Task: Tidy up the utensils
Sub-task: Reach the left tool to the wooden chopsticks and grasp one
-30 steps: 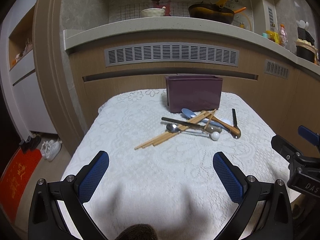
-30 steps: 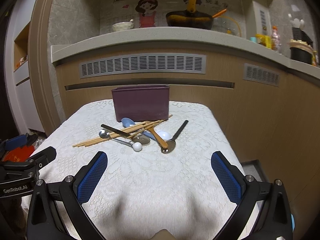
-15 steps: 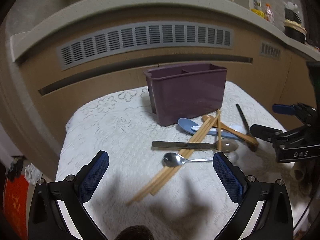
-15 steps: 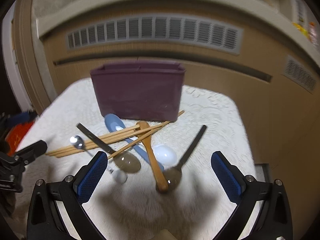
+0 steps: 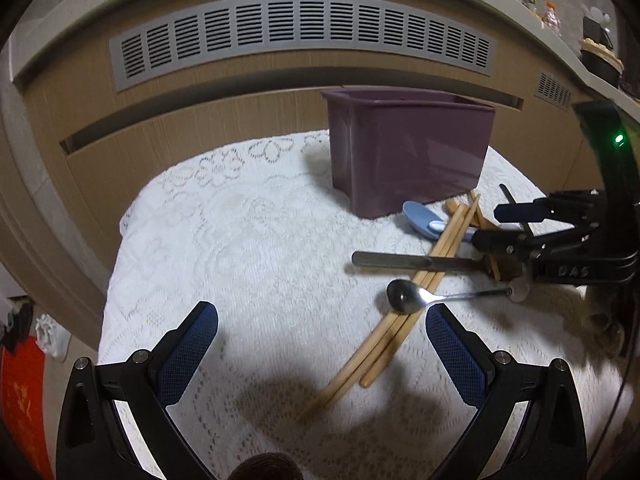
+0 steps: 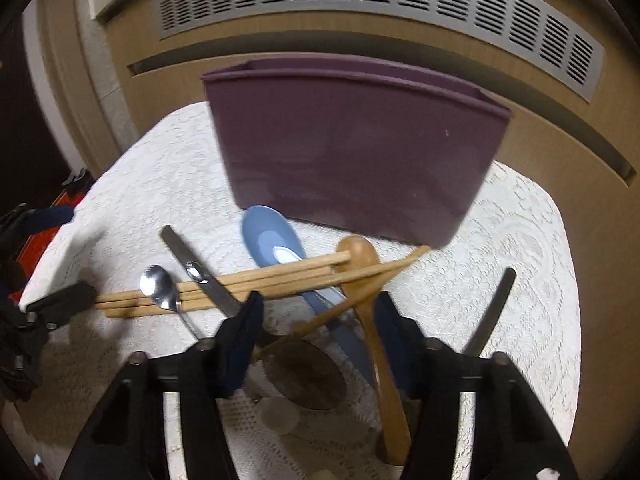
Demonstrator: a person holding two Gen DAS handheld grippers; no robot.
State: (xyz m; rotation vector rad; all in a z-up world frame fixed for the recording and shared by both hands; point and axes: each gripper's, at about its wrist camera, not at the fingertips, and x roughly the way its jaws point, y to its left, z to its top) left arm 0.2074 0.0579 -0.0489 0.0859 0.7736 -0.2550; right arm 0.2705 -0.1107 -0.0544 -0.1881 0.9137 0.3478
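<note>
A purple utensil bin (image 5: 408, 152) stands at the far side of the lace-covered table (image 5: 248, 240); it also shows in the right wrist view (image 6: 352, 152). In front of it lies a pile: wooden chopsticks (image 6: 256, 282), a blue spoon (image 6: 272, 238), a wooden spoon (image 6: 370, 300), a small steel spoon (image 6: 160, 288), a steel spoon with a dark flat handle (image 6: 200, 274) and a black-handled utensil (image 6: 490, 312). My right gripper (image 6: 320, 316) is partly closed low over the pile, its fingers straddling a chopstick and the blue spoon's handle. My left gripper (image 5: 320, 340) is open and empty, near the chopstick ends (image 5: 368, 360).
A wood-panelled counter front with grey vent grilles (image 5: 304, 32) rises just behind the table. The table's left edge (image 5: 116, 248) drops to the floor, where a red mat (image 5: 20, 400) lies. The right gripper's body (image 5: 560, 248) reaches in from the right.
Both grippers have moved forward and down toward the pile. The right gripper has narrowed from wide open to partly closed around the utensils.
</note>
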